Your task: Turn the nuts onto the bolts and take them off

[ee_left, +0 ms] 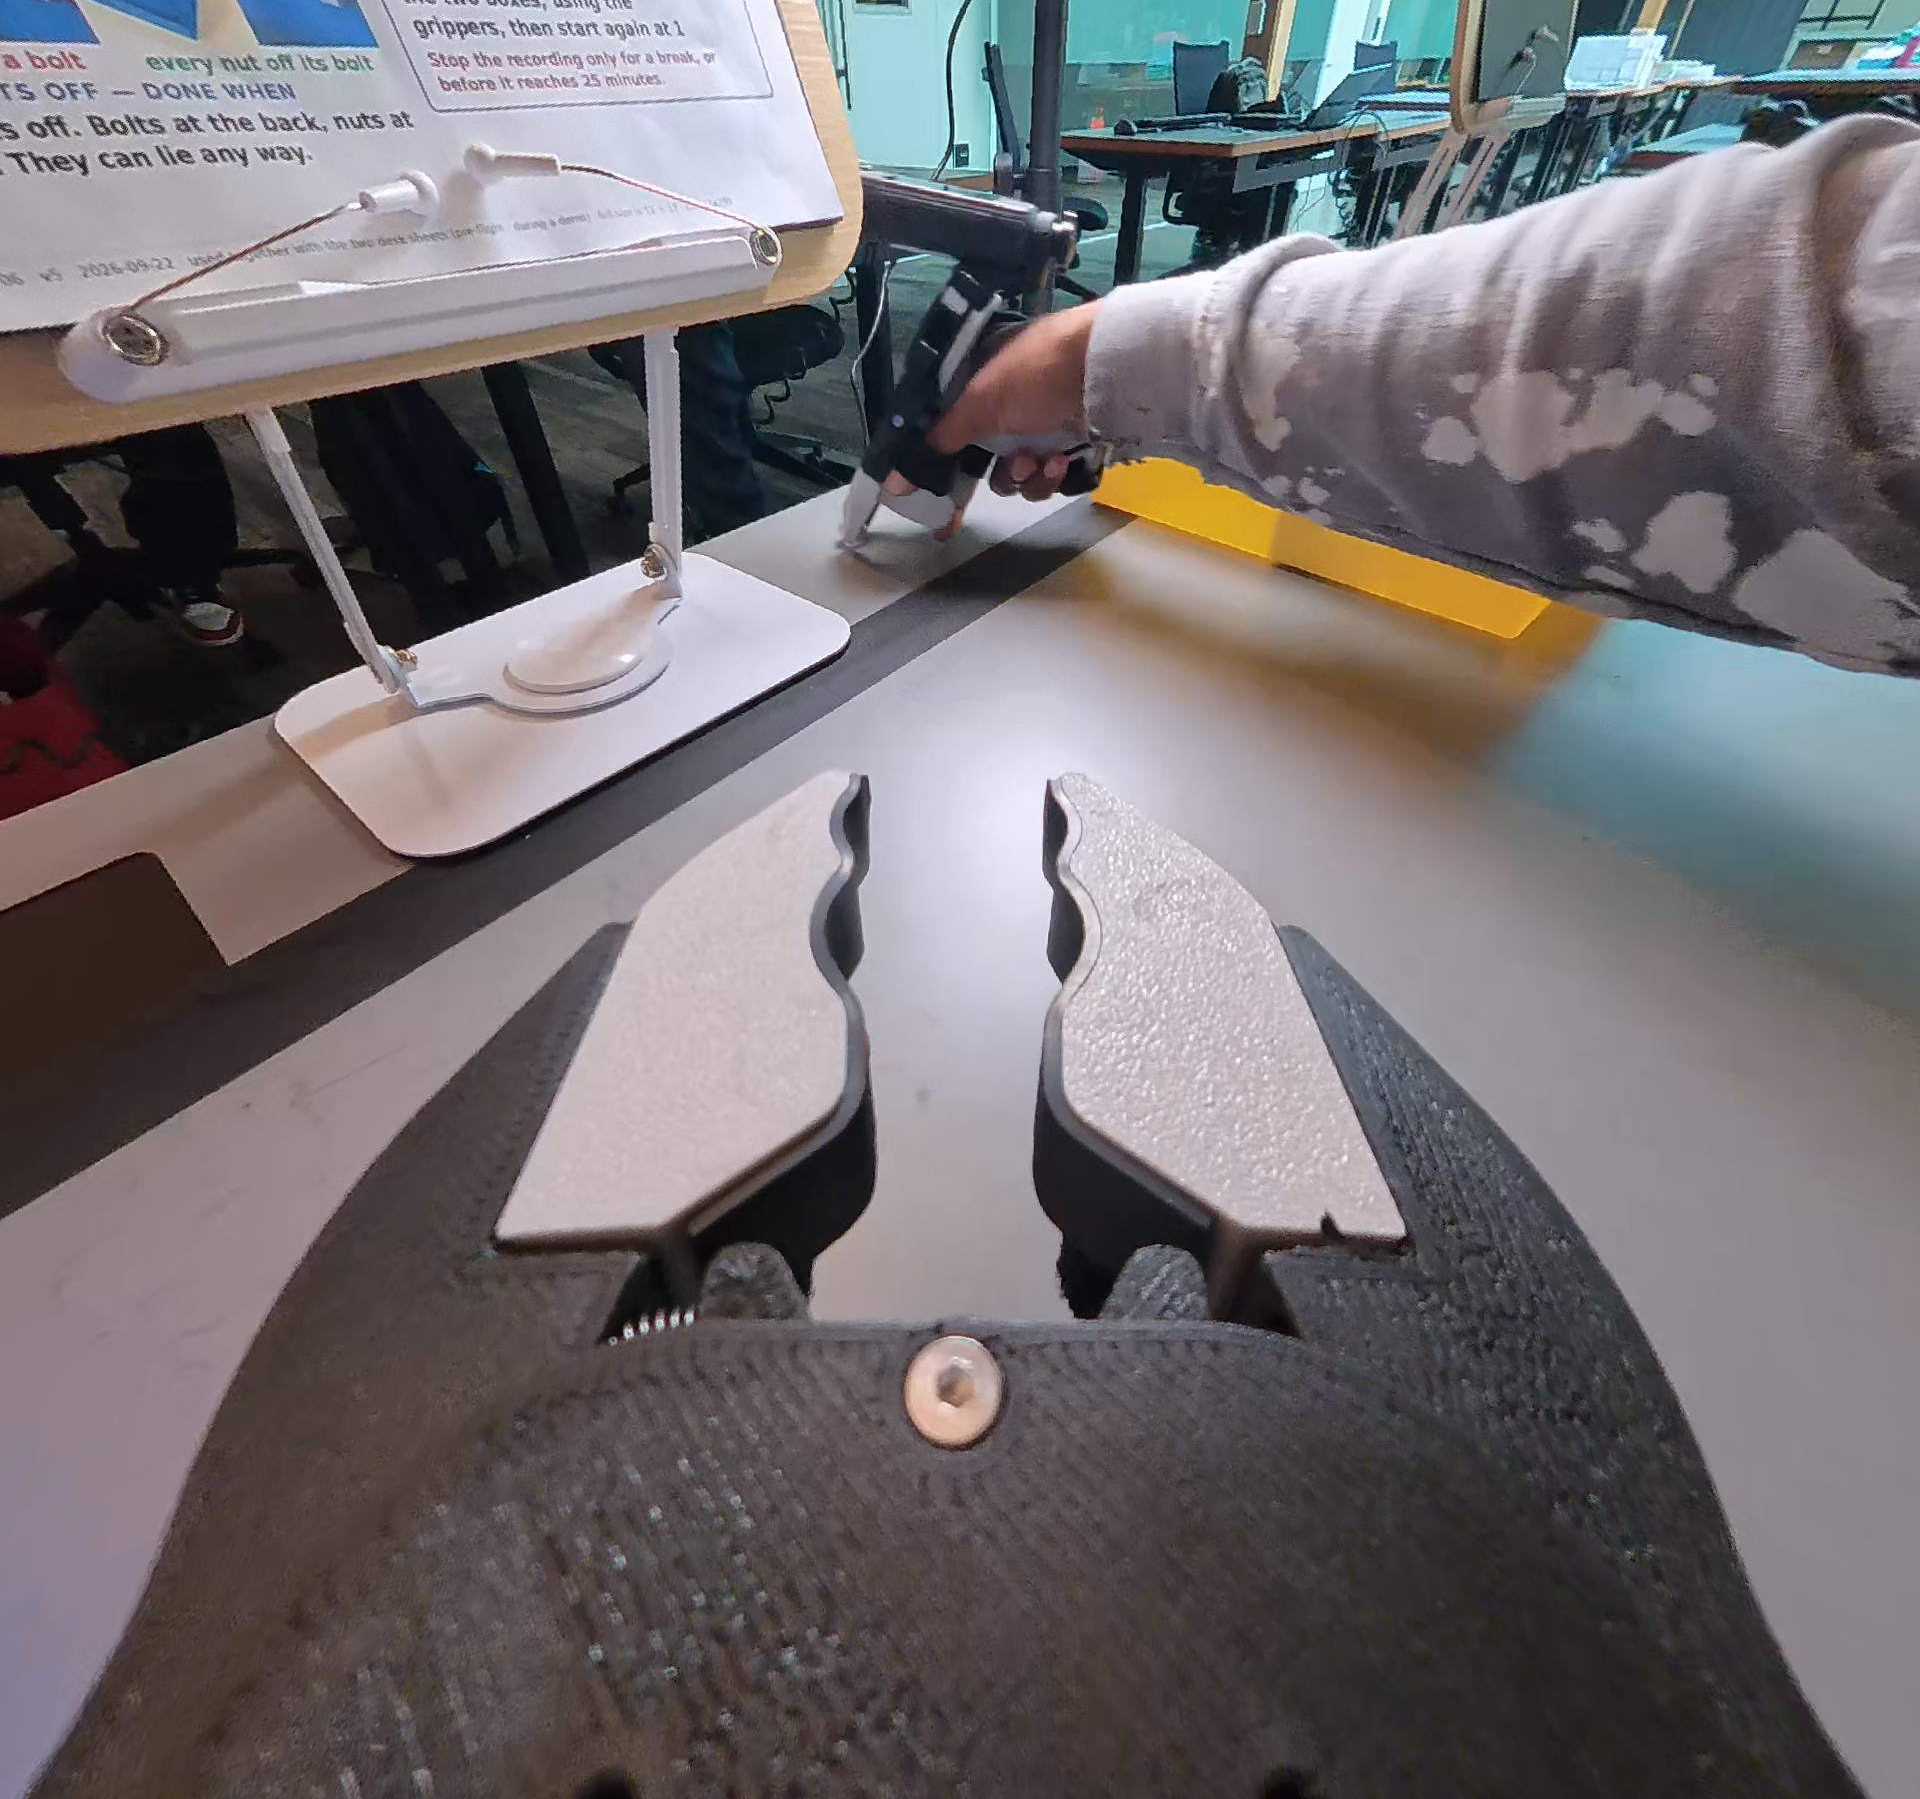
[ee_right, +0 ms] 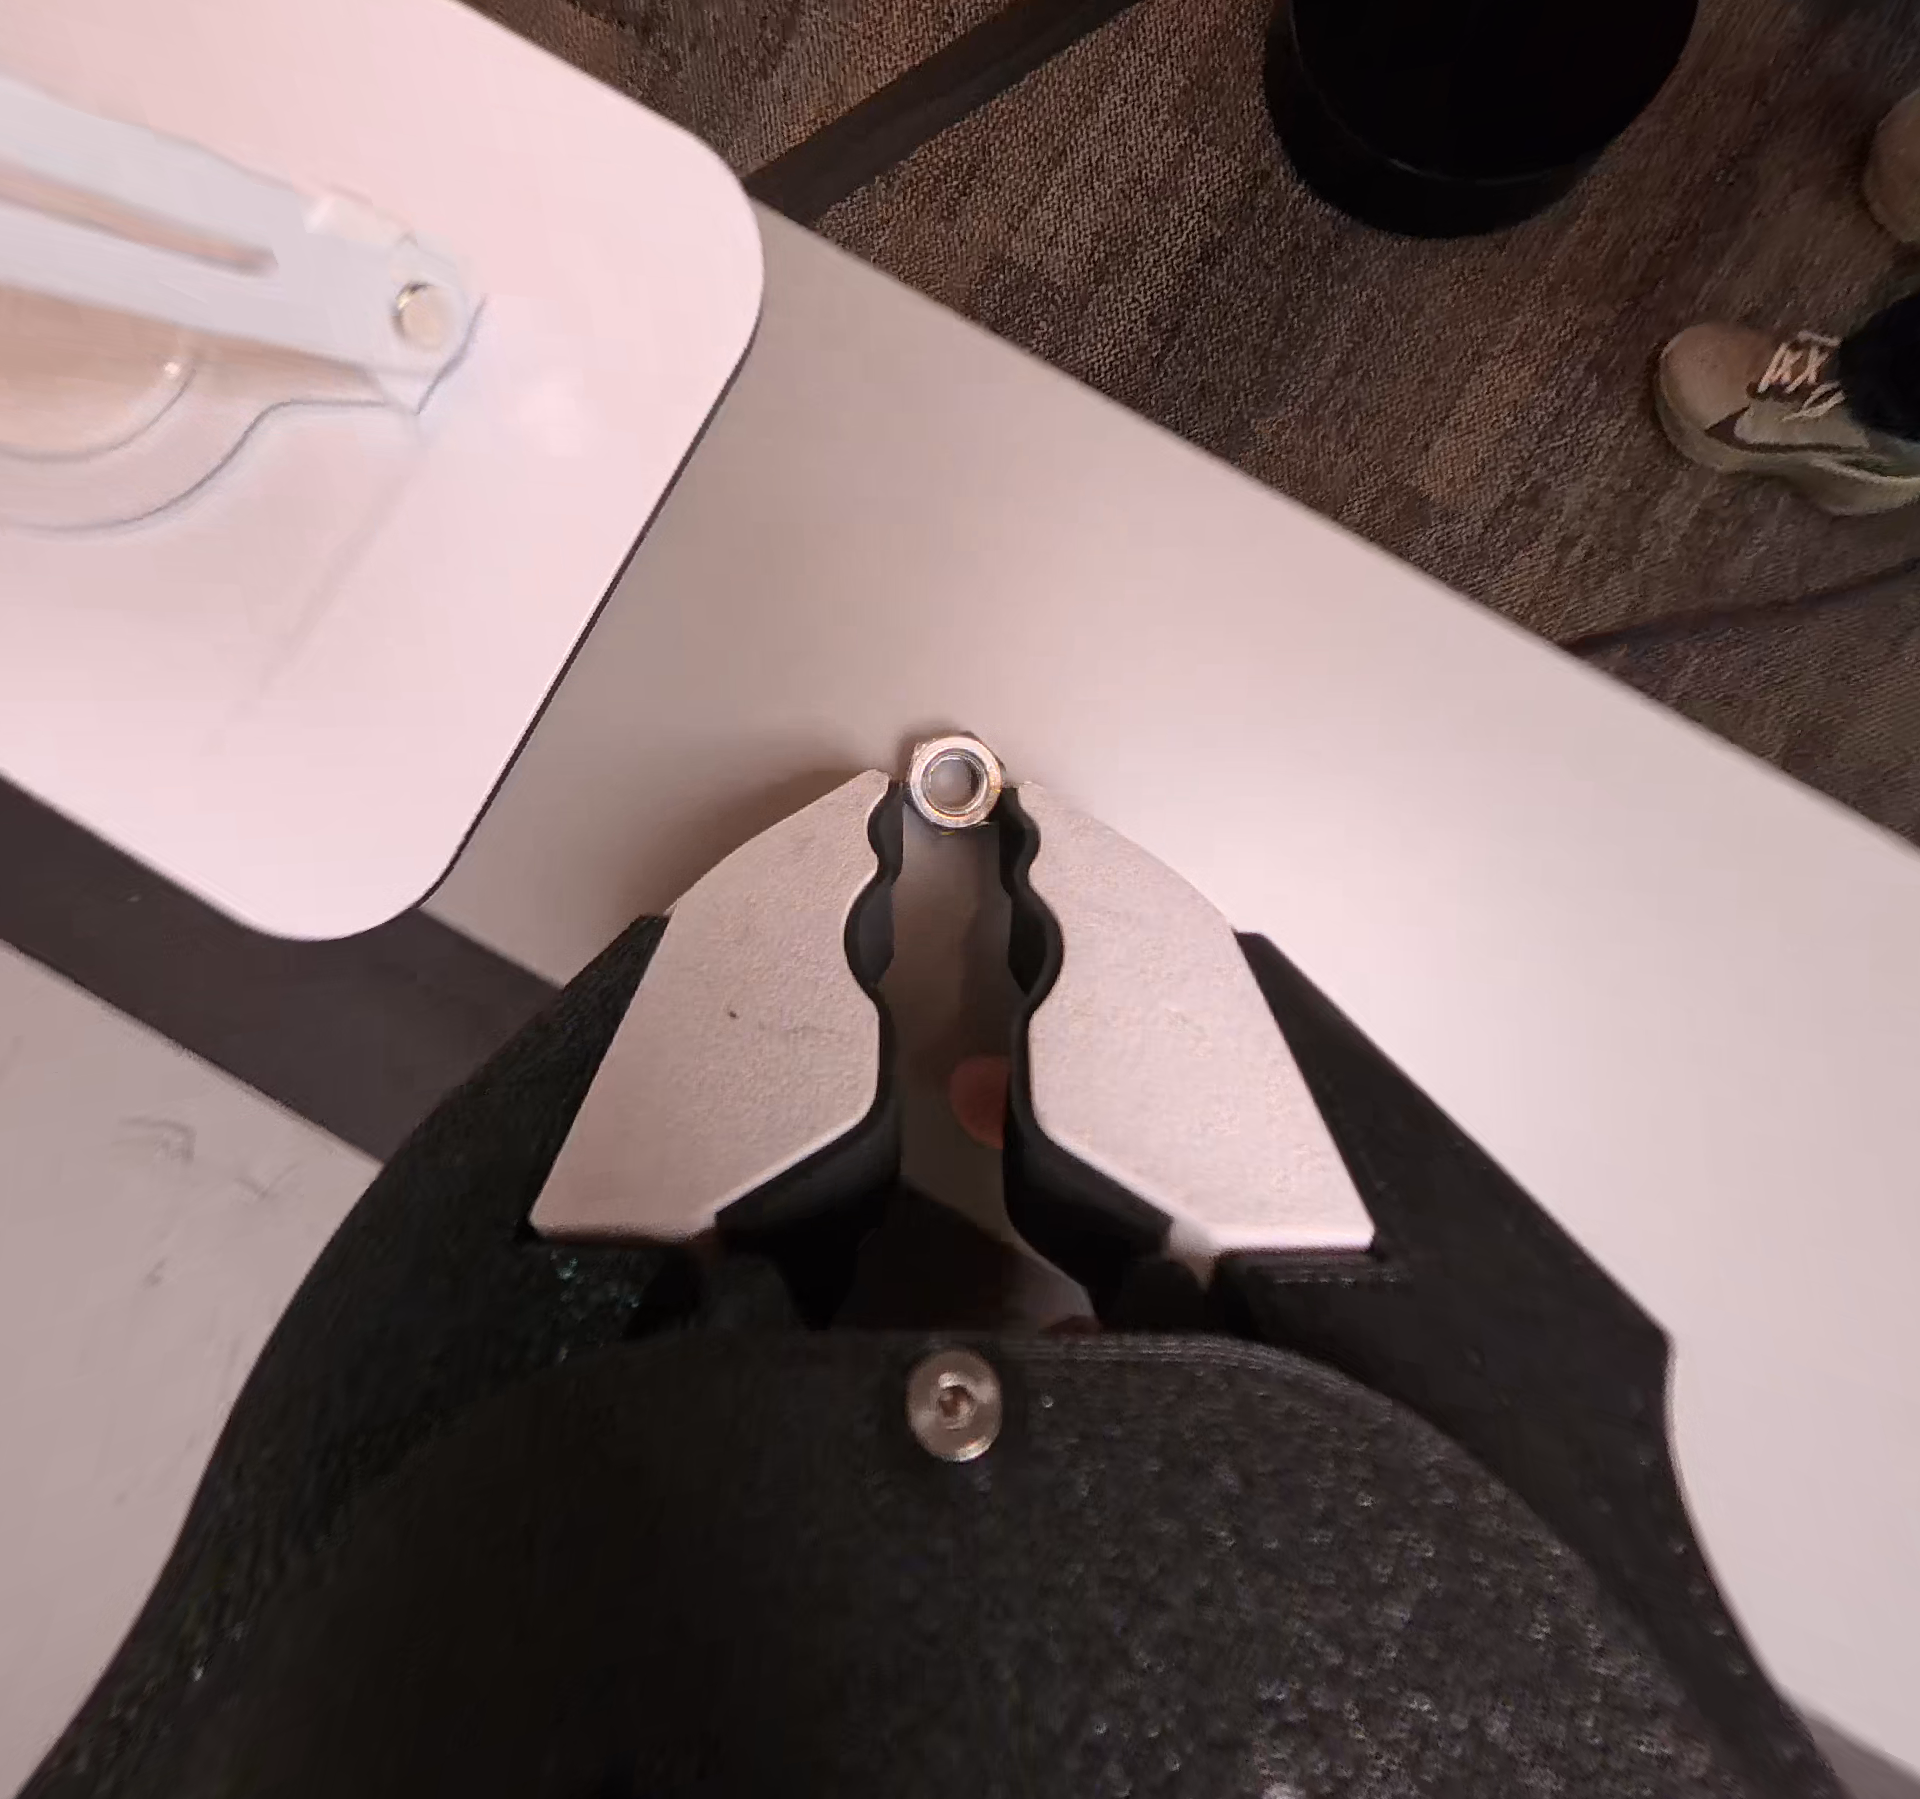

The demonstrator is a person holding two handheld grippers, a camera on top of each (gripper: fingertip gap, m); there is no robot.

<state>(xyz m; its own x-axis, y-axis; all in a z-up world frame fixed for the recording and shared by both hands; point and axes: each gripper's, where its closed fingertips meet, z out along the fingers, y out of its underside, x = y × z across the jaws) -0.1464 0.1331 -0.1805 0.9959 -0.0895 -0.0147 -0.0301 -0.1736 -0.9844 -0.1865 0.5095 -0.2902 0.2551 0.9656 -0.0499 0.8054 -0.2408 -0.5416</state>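
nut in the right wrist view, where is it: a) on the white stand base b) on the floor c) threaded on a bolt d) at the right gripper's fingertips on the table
d: the nut sits between the tips of the right gripper, on the table and clear of the stand base, with no bolt in it.

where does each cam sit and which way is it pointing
Left wrist view: on the left gripper, low over the table, facing along it toward the white stand base; own open fingers show, plus the right gripper and sleeve.
Right wrist view: on the right gripper, looking steeply down at a nut between its tips.
Shared: stand base, table, right gripper.
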